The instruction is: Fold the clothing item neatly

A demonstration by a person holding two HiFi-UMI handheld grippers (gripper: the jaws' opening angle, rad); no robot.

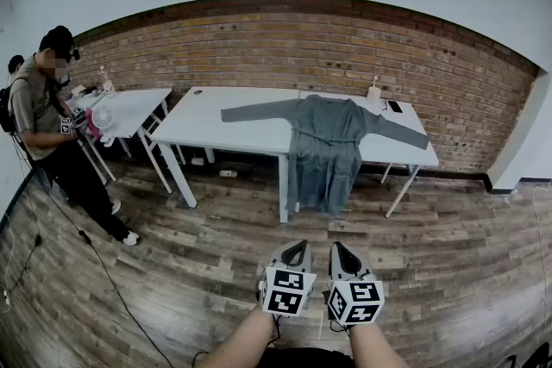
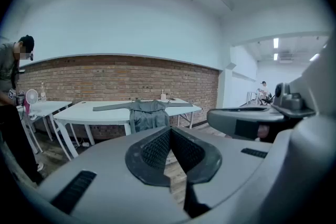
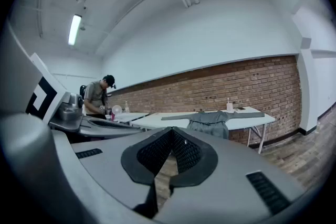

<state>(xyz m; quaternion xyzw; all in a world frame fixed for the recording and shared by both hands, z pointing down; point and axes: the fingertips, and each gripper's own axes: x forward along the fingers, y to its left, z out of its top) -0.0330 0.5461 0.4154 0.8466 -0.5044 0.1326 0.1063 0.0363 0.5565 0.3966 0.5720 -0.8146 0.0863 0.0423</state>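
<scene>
holding the left gripper (image 1: 297,247) and right gripper (image 1: 339,249) side by side, you have their fingers (image 2: 157,148) clenched empty; the grey garment (image 1: 328,142) lies well ahead of them, draped over the tabletop (image 1: 216,121) edge.

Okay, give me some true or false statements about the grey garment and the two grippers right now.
The grey garment lies on the white table with sleeves spread. True.
The garment is already folded. False: it is spread out, its lower part hanging over the table's edge.
The left gripper holds a sleeve. False: it is shut, empty, far from the table.
The right gripper is shut on nothing. True.
</scene>
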